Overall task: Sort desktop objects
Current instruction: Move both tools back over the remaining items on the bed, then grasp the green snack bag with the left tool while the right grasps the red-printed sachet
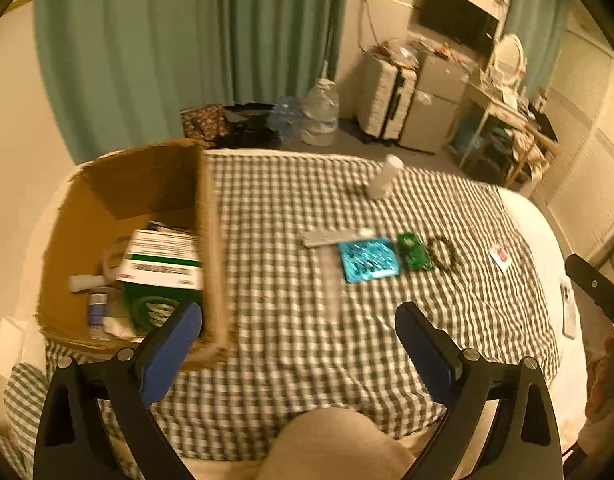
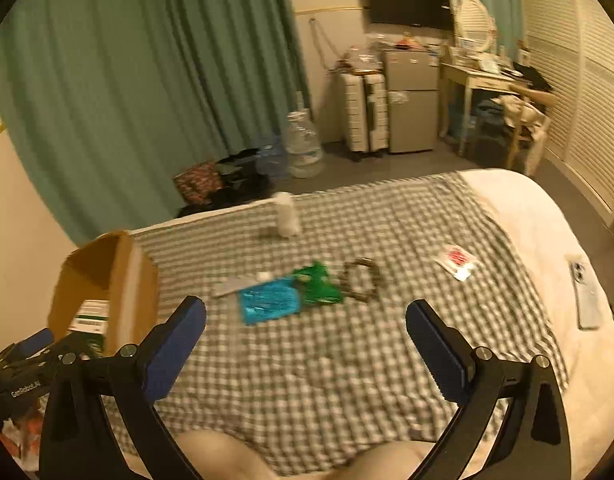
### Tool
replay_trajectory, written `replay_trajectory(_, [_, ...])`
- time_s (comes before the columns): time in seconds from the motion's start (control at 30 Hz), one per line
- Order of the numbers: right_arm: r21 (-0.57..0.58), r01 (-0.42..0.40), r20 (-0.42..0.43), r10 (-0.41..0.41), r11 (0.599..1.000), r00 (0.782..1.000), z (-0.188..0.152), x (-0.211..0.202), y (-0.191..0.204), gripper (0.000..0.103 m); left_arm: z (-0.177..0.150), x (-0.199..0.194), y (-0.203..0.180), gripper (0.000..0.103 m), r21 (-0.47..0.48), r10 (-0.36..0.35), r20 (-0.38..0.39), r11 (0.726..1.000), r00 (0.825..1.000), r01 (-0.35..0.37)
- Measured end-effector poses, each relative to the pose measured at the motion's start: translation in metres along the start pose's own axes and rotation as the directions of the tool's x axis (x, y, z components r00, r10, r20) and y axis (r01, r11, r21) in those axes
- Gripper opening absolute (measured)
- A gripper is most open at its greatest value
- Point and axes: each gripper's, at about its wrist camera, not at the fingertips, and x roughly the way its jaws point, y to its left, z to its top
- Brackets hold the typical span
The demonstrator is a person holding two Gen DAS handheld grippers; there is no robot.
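A checked cloth [image 1: 291, 344] covers the bed. On it lie a blue blister pack [image 1: 367, 260], a green packet [image 1: 415, 256], a dark bracelet [image 1: 441, 252], a grey strip [image 1: 331, 238], a red-and-white sachet [image 1: 500, 257] and a standing white bottle [image 1: 385, 178]. At the left is a cardboard box [image 1: 211, 240] holding a green-and-white carton [image 1: 163, 264] and small bottles. My left gripper [image 1: 299, 320] is open and empty, beside the box's near corner. My right gripper [image 2: 306, 312] is open and empty, short of the blue blister pack [image 2: 269, 304] and the bracelet [image 2: 361, 280].
A phone [image 2: 587, 296] lies on the white bedding at the right. Beyond the bed are water jugs [image 2: 303, 148], a suitcase [image 2: 365, 112], a small fridge [image 2: 411, 100] and a desk [image 2: 491, 80]. A person's knee [image 1: 339, 444] shows at the bottom.
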Motion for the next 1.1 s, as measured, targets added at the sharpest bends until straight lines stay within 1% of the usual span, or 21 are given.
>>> replay_trajectory(0.17, [0.046,0.062,-0.006,-0.062,0.997,0.998,-0.013,0.009,-0.052,0.101,-0.007,0.033,-0.045,0.1,0.045,-0.007,-0.056,0.999,0.998,0.009])
replay_trajectory(0.27, [0.103,0.081,-0.029,-0.079,0.991,0.996,-0.022,0.019,-0.087,0.101,-0.007,0.055,-0.073,0.1,0.069,-0.011,-0.077,0.998,0.997,0.017])
replay_trajectory(0.33, [0.144,0.109,-0.036,-0.105,0.984,0.994,-0.03,0.029,-0.111,0.101,-0.007,0.071,-0.09,0.1,0.077,-0.018,-0.09,0.997,0.996,0.025])
replay_trajectory(0.47, [0.198,0.129,-0.064,-0.118,0.972,0.991,-0.04,0.053,-0.147,0.101,-0.002,0.119,-0.124,0.1,0.092,-0.002,-0.128,0.996,0.992,0.014])
replay_trajectory(0.53, [0.235,0.132,-0.076,-0.118,0.963,0.99,-0.04,0.069,-0.167,0.101,-0.001,0.141,-0.135,0.1,0.087,0.01,-0.138,0.996,0.99,0.002])
replay_trajectory(0.6, [0.239,0.139,-0.082,-0.123,0.961,0.989,-0.035,0.087,-0.181,0.101,0.0,0.166,-0.145,0.1,0.072,0.014,-0.162,0.997,0.987,-0.002])
replay_trajectory(0.7, [0.232,0.148,-0.09,-0.13,0.961,0.987,-0.024,0.113,-0.196,0.101,0.006,0.203,-0.158,0.1,0.049,0.033,-0.187,0.999,0.982,-0.025])
replay_trajectory(0.77, [0.233,0.15,-0.102,-0.13,0.961,0.986,-0.014,0.137,-0.206,0.101,0.01,0.224,-0.163,0.1,0.032,0.069,-0.185,0.997,0.98,-0.064])
replay_trajectory(0.93, [0.226,0.16,-0.132,-0.132,0.961,0.982,0.001,0.195,-0.217,0.101,0.026,0.269,-0.178,0.1,-0.021,0.063,-0.182,0.997,0.981,-0.068])
replay_trajectory(1.0, [0.228,0.184,-0.149,-0.152,0.956,0.977,0.005,0.217,-0.219,0.101,0.029,0.283,-0.186,0.1,-0.005,0.075,-0.176,0.997,0.982,-0.077])
replay_trajectory(1.1, [0.232,0.19,-0.161,-0.155,0.954,0.975,0.01,0.246,-0.221,0.101,0.03,0.3,-0.197,0.1,0.045,0.097,-0.157,0.995,0.983,-0.091])
